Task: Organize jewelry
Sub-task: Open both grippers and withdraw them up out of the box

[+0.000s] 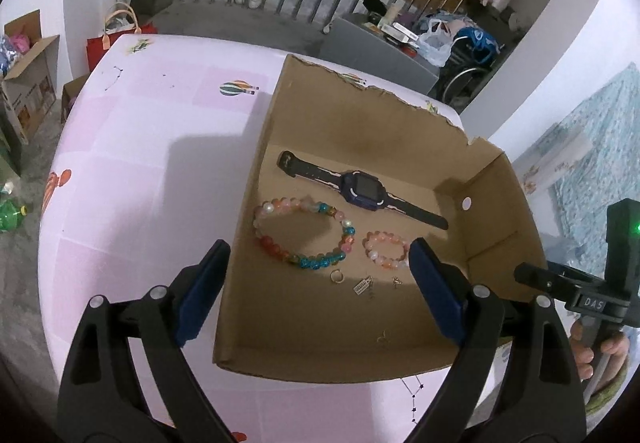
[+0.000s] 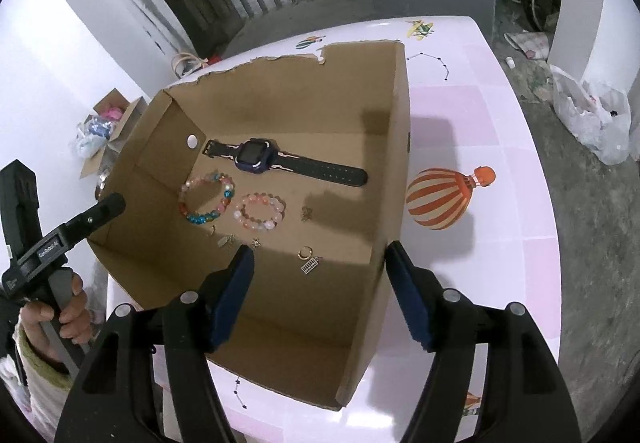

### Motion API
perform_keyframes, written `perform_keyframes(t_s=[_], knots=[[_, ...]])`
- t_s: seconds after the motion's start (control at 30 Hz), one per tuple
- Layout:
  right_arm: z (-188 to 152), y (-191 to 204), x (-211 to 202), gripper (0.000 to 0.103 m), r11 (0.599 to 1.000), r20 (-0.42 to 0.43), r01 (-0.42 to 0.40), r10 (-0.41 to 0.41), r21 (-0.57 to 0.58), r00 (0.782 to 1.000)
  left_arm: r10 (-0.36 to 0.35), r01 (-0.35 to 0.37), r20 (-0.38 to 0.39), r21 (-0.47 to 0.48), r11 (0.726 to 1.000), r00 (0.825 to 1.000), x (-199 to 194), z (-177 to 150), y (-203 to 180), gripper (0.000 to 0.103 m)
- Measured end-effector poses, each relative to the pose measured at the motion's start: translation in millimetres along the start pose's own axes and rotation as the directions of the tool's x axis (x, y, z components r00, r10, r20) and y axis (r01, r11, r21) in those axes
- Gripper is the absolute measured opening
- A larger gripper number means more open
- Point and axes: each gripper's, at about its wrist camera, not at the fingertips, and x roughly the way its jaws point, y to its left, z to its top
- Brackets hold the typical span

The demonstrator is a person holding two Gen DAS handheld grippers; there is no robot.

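Left wrist view: left gripper (image 1: 318, 279) hangs over the near part of the cardboard box (image 1: 486, 211), jaws wide, nothing between the pads. Inside the box: watch (image 1: 362, 189) toward the far wall; large multicolour bead bracelet (image 1: 262, 235) nearer than it; small pink bracelet (image 1: 370, 243) just right of the large one; ring (image 1: 337, 276) and small charm (image 1: 361, 286) nearer still. The box sits on a pink table (image 1: 132, 171).

Right wrist view: right gripper (image 2: 320, 283) over the box's near right corner, jaws apart, empty. A second ring (image 2: 305, 252) and a grid-shaped charm (image 2: 311, 266) lie on the box floor just beyond the gripper; the watch (image 2: 256, 155) lies farther in.
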Motion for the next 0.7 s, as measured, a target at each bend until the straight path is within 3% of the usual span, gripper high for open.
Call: perform_keyframes(t_s=[0.37, 0.7], knots=[[-11.3, -3.8, -6.3, 0.067, 1.000, 0.009, -0.005, 0.006, -0.017, 1.000, -0.035, 0.035, -0.006, -0.038, 0.999, 0.999, -26.6, -32.0, -3.2, 0.085], [-34.5, -8.4, -20.1, 0.067, 1.000, 0.038, -0.029, 0.029, -0.005, 0.999, 0.036, -0.035, -0.006, 0.031, 0.999, 0.999, -34.2, -55.6, -20.4, 0.086]])
